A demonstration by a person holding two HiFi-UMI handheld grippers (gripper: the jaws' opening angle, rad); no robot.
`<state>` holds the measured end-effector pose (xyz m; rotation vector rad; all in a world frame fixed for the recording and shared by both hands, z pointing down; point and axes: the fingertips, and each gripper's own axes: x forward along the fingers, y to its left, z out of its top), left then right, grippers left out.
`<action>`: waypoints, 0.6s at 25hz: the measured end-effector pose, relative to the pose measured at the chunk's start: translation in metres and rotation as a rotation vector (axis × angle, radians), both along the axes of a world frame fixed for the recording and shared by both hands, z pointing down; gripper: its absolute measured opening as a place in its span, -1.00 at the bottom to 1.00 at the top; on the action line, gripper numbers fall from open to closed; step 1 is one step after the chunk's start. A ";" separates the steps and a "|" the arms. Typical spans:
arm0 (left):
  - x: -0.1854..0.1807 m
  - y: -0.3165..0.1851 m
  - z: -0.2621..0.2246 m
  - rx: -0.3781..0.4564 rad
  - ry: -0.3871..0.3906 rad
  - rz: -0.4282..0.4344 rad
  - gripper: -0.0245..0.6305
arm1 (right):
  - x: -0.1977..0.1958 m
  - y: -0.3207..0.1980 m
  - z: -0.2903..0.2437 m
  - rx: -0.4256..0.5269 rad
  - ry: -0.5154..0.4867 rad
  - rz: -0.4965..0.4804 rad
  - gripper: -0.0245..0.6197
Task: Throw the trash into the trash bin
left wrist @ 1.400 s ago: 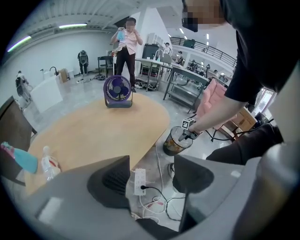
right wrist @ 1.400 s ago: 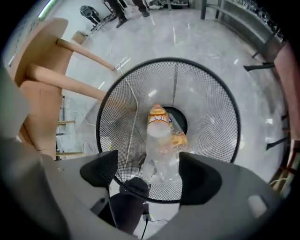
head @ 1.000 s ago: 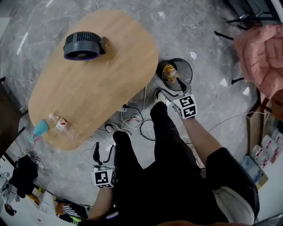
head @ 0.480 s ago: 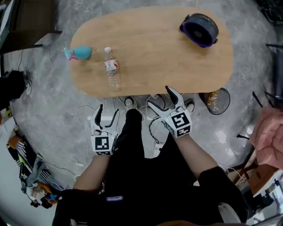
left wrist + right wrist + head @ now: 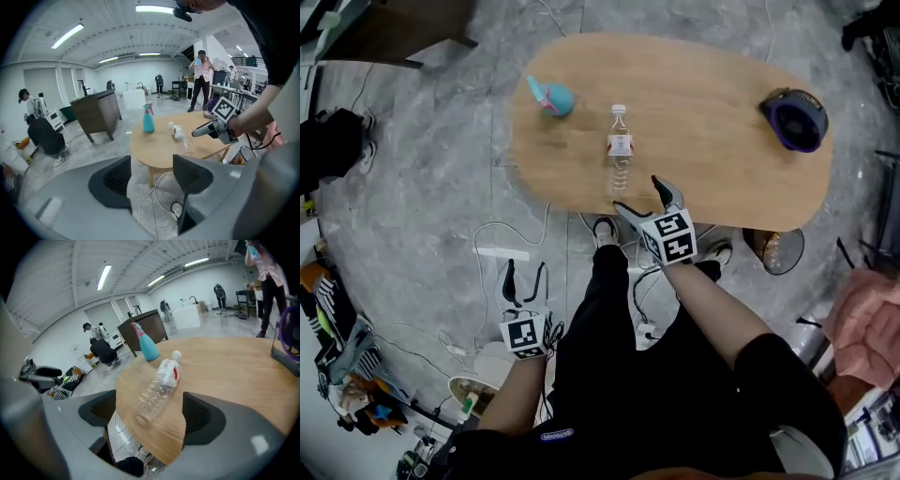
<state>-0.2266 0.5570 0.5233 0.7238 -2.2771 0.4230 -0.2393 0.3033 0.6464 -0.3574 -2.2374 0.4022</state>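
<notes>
Having just spread the right hand-held gripper [image 5: 637, 194] wide and empty at the desk [image 5: 712, 103] edge, reach on to straddle the bottle [image 5: 620, 155] lying just ahead, close gently across its ribbed body, then carry to the bin [image 5: 794, 261]. Hold the left hand-held gripper [image 5: 525, 272], jaws apart and empty, clear.

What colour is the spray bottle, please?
The spray bottle is teal with a pink nozzle, best seen in the right gripper view.

A teal spray bottle [image 5: 551, 97] stands upright near one end of the oval wooden table [image 5: 712, 112], with a purple fan [image 5: 794, 119] at the far end, loose cables [image 5: 502, 230] trailing across the grey floor alongside, and a pink cloth [image 5: 867, 323] heaped off to the side.
</notes>
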 end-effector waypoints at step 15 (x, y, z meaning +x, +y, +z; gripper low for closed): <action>0.041 0.059 0.013 0.014 0.087 -0.010 -0.04 | -0.034 0.015 0.081 0.138 0.247 0.014 0.45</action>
